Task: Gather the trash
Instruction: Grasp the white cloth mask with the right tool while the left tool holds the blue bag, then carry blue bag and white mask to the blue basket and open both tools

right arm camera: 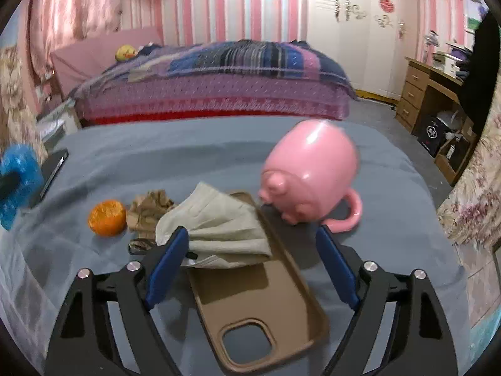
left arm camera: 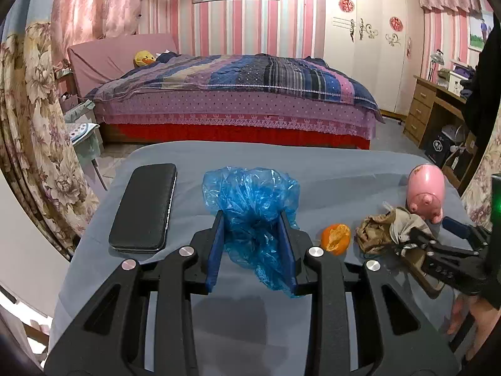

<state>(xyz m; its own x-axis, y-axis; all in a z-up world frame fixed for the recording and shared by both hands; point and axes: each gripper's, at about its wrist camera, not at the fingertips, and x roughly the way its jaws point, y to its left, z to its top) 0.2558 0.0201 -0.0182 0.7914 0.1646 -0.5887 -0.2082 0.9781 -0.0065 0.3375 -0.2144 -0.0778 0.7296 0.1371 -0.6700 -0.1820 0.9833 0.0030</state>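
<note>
My left gripper [left arm camera: 253,219] is shut on a crumpled blue plastic bag [left arm camera: 250,197] and holds it over the grey cloth table [left arm camera: 313,169]; the bag also shows in the right wrist view [right arm camera: 18,181]. My right gripper [right arm camera: 252,235] is open around a crumpled face mask [right arm camera: 219,225] that lies on a brown phone case [right arm camera: 260,307]; its left finger touches the mask. An orange peel [right arm camera: 106,217] and a brown crumpled wrapper [right arm camera: 147,210] lie to the left of the mask. The peel [left arm camera: 335,238] and the wrapper [left arm camera: 372,232] lie right of the left gripper.
A pink pig mug [right arm camera: 313,172] lies tipped just beyond the phone case. A black case [left arm camera: 144,208] lies at the table's left. A bed [left arm camera: 231,100] stands behind the table, a wooden desk [left arm camera: 429,109] at the right.
</note>
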